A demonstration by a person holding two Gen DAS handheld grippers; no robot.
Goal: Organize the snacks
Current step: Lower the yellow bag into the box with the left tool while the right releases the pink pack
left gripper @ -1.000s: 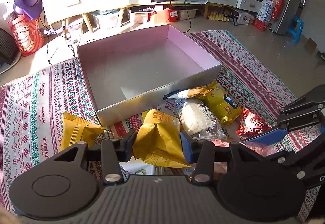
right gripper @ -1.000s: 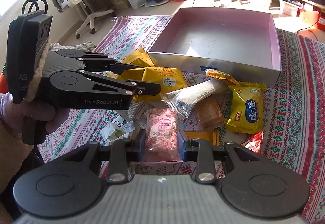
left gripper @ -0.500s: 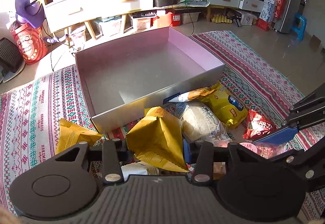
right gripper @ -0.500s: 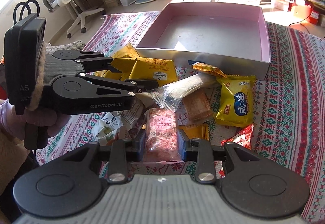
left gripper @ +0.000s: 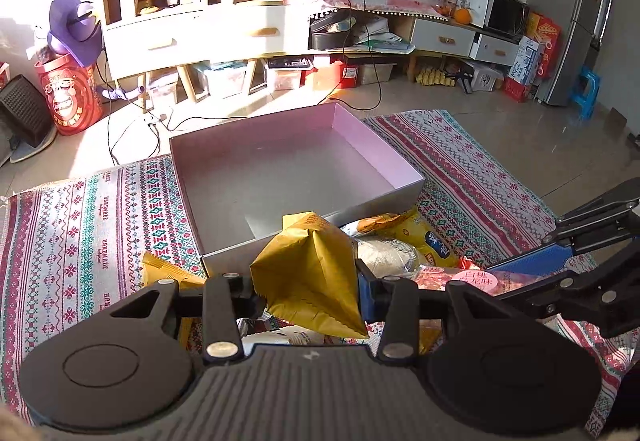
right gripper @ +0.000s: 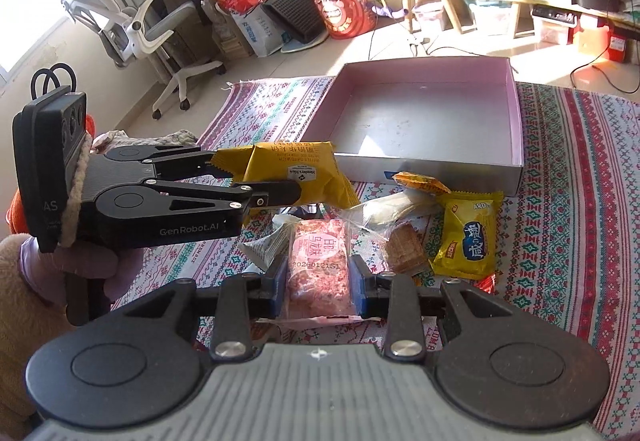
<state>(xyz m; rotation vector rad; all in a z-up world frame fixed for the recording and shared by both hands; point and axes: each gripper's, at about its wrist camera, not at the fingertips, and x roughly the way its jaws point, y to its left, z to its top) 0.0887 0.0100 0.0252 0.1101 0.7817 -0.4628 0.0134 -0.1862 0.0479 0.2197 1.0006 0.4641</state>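
My left gripper (left gripper: 308, 287) is shut on a yellow snack packet (left gripper: 312, 269) and holds it above the mat, just short of the near wall of the shallow pink box (left gripper: 304, 233). In the right wrist view that packet (right gripper: 296, 171) hangs from the left gripper (right gripper: 256, 181). My right gripper (right gripper: 319, 277) is shut on a pink snack bar (right gripper: 318, 265), lifted off the pile; it also shows in the left wrist view (left gripper: 472, 279). The pink box (right gripper: 516, 129) holds nothing.
More snacks lie on the patterned mat (right gripper: 568, 177) in front of the box: a yellow packet (right gripper: 466, 237), a clear bag (right gripper: 384, 209), a brown wafer (right gripper: 404, 253), an orange packet (right gripper: 418, 183). Another yellow packet (left gripper: 168, 271) lies left. Furniture and cables stand beyond the mat.
Both grippers have lifted their snacks off the mat. The left one has raised and carried the yellow packet toward the box's near wall.
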